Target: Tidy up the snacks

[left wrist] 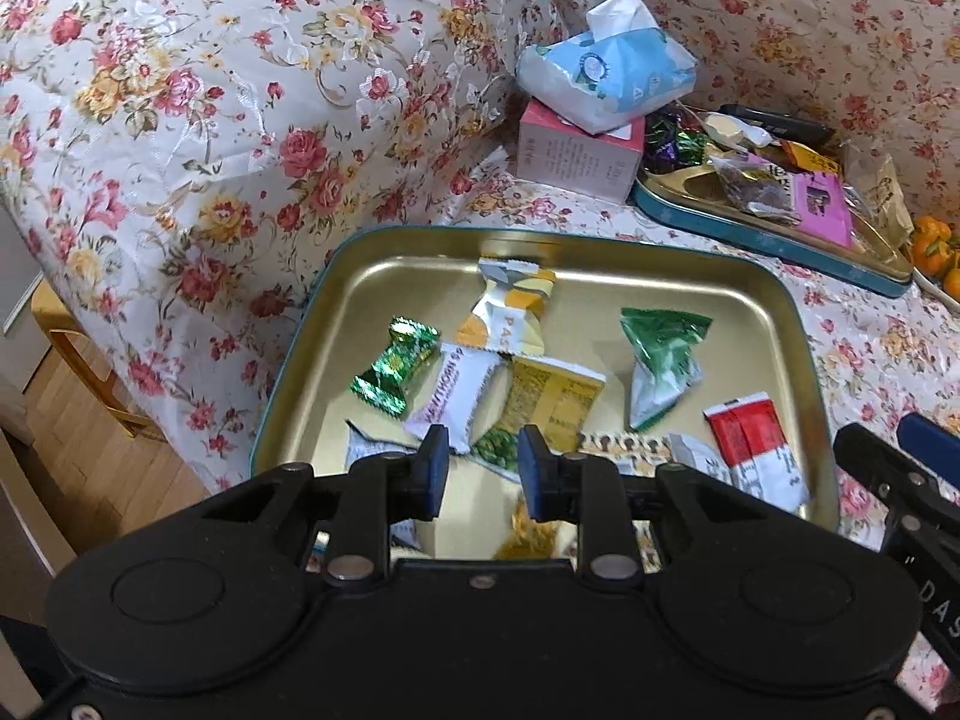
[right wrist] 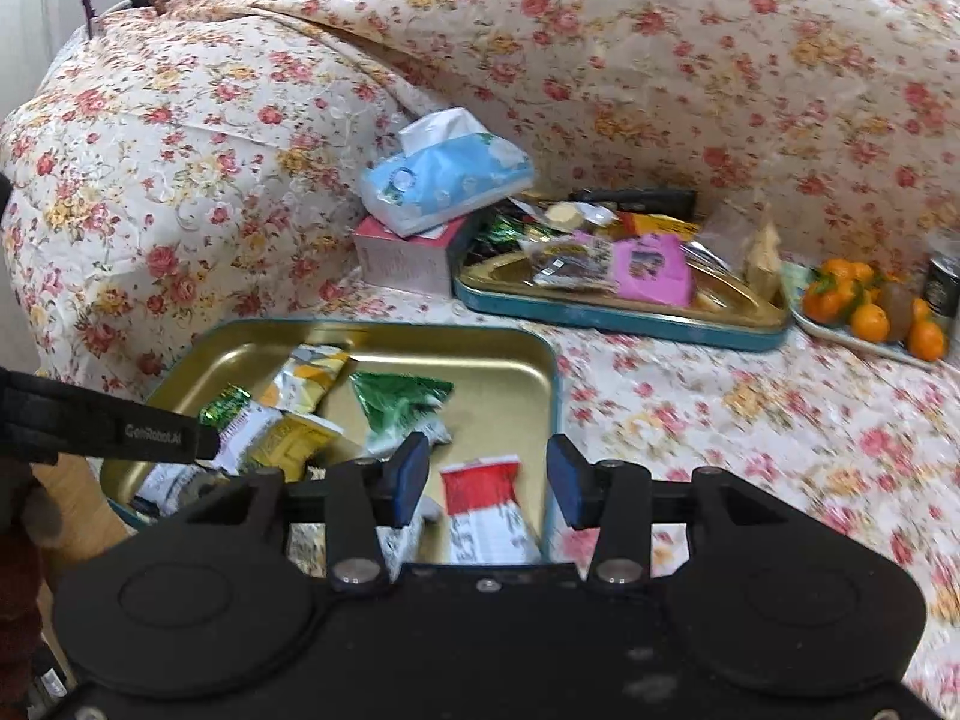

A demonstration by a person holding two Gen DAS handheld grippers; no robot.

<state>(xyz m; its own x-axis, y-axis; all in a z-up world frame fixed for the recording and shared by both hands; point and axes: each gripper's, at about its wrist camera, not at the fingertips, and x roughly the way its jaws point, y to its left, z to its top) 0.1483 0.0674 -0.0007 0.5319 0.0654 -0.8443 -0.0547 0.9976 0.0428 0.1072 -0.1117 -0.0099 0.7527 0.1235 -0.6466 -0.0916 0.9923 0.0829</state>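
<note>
from the left wrist view i see my left gripper (left wrist: 483, 465) hanging over the near edge of the gold tray (left wrist: 774, 312), its blue pads parted with nothing between them. the snacks lie loose in that tray: a shiny green candy (left wrist: 396, 373), a white packet with pink print (left wrist: 454, 397), a yellow packet (left wrist: 549, 401) touching it, a white-and-orange packet (left wrist: 510, 315) toward the far side, a green-and-white pouch (left wrist: 660, 365) and a red-and-white packet (left wrist: 757, 449) at the right. the gripper body hides the tray's near rim and cuts off a few wrappers down there (one golden, the others i cannot identify). farther back, a second tray (left wrist: 744, 233) holds a heap i can't sort out, beside a pink box (left wrist: 579, 157) with a blue tissue pack (left wrist: 606, 79) resting on top; oranges (left wrist: 933, 249) are clipped by the frame edge. the right gripper (left wrist: 900, 480) shows only partly at the right edge. from the right wrist view, my right gripper (right wrist: 495, 480) sits spread wide and empty, over the tray's near right corner, with the red-and-white packet (right wrist: 489, 501) showing between the fingers, its lower end hidden. the view is blurred, so print is unreadable. the left gripper (right wrist: 108, 429) crosses the tray's left side, covering several wrappers. the flowered cloth (right wrist: 750, 420) covers everything underneath.
</note>
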